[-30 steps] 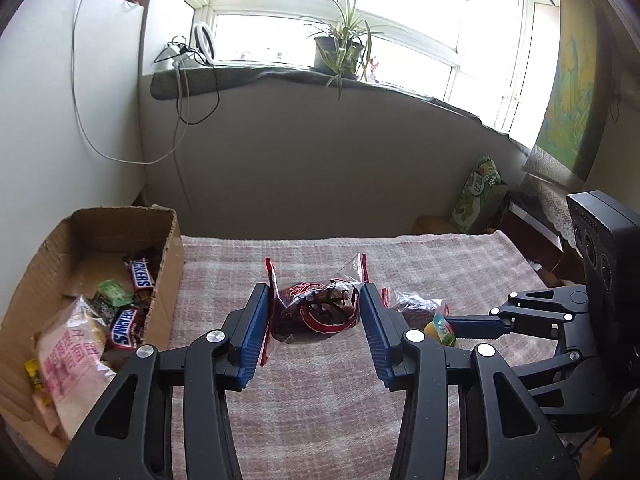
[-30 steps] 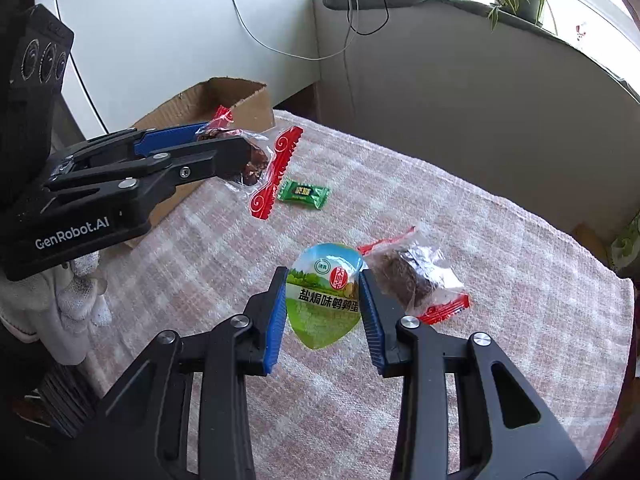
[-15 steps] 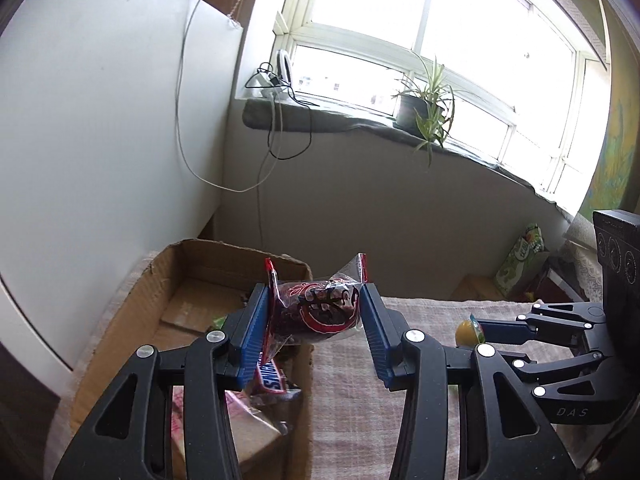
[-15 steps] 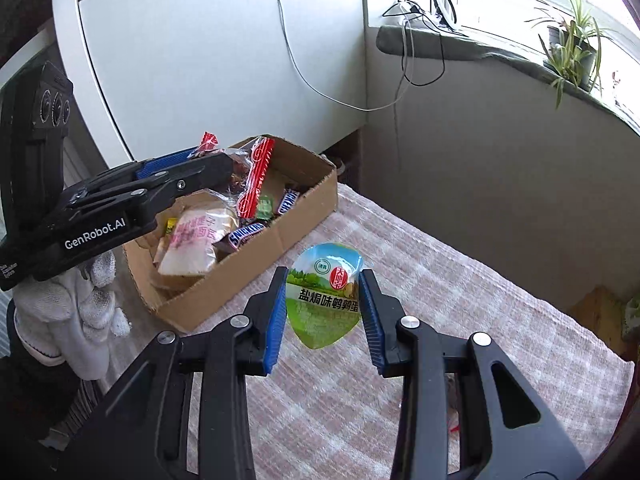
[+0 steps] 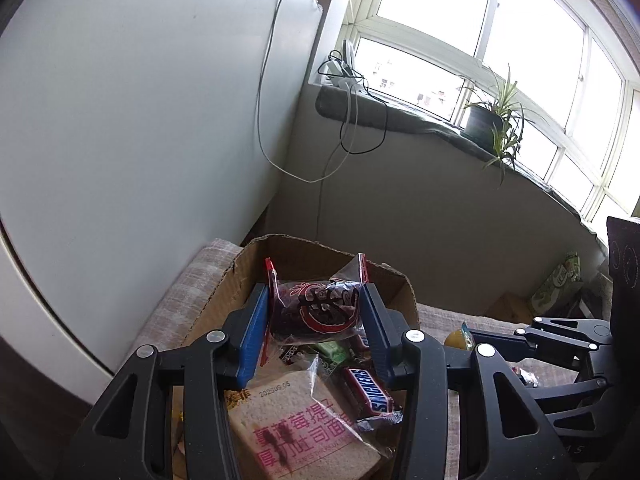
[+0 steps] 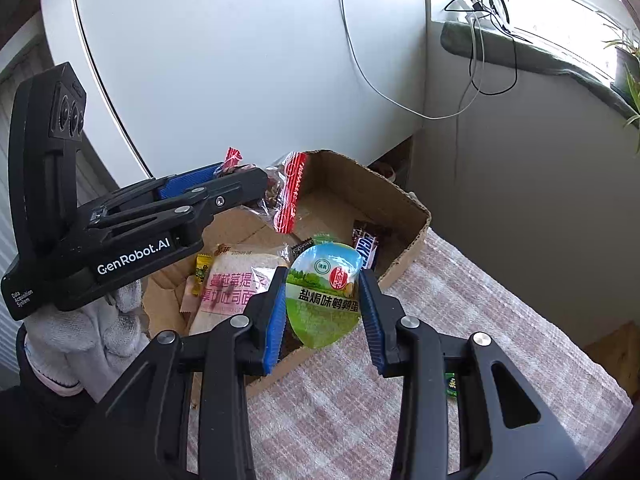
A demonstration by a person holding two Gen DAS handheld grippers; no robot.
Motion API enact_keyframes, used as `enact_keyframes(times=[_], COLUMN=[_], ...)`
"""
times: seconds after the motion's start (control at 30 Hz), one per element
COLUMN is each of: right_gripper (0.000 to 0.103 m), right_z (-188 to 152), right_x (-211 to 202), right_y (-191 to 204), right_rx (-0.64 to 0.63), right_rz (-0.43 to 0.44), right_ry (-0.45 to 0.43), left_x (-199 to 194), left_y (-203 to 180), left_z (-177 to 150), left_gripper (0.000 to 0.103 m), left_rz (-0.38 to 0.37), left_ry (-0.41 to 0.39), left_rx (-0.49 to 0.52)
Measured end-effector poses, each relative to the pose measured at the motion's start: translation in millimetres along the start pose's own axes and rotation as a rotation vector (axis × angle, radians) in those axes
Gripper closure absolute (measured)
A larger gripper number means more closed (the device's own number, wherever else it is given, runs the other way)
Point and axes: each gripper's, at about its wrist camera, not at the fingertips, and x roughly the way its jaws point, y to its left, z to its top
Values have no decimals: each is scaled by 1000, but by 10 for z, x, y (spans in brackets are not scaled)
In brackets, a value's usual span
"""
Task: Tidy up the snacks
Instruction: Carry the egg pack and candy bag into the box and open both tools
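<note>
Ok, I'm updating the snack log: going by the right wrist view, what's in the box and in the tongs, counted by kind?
Inside the cardboard box or held over it:
Bread packet: 1
Snickers bar: 1
Small sweets: 3 (yellow sweet, green sweet, dark sweet)
Red-edged packet, in left tongs: 1
Green-lidded cup, in right tongs: 1
Total: 7

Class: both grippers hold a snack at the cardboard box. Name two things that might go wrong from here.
1. The right gripper holds the green quail-egg pack over the cardboard box rim; released now, it might land outside.
2. The left gripper and its red-edged snack bag are close by; the grippers might collide.
</note>
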Motion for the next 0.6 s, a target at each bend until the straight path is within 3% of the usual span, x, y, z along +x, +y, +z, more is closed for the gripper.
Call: enact_keyframes(times=[0.6], right_gripper=[66], right_z=[26], right_x=[359], right_y=[113], right_rx=[-20], right_rz=[19], right_ry=[53], left_x=[66], left_y=[9], left_z=[-19], left_gripper=[56], left_rz=[12], left_ry=[20], left_rx=[-8])
